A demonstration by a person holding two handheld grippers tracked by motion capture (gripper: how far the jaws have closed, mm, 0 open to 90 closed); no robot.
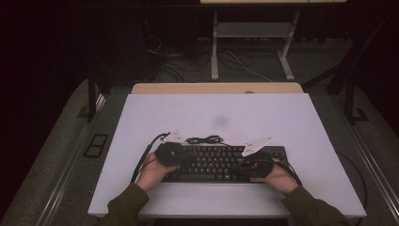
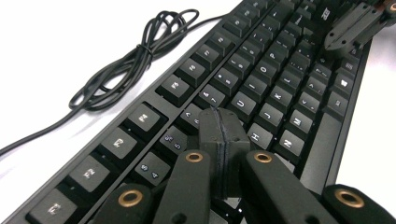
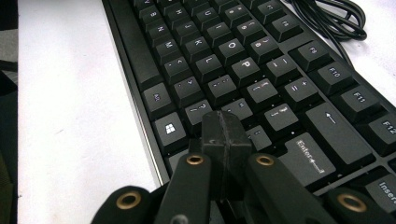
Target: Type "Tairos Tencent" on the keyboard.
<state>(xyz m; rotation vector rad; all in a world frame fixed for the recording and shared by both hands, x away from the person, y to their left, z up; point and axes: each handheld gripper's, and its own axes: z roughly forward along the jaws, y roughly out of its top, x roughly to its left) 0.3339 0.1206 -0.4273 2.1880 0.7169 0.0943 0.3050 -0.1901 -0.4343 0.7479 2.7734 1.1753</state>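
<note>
White table [image 1: 291, 122] | keyboard [image 1: 211, 162] | left hand-held gripper [image 2: 223, 122], right hand-held gripper [image 3: 224, 127]: jaws closed, empty

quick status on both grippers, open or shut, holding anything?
Left gripper: fingers shut, holding nothing, tips over the keyboard near the G/H keys.
Right gripper: fingers shut, holding nothing, tips over the keys near Enter.

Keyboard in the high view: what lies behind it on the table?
Behind the keyboard, its bundled black cable lies on the white table. The grippers' grey plates hide parts of that edge.
</note>
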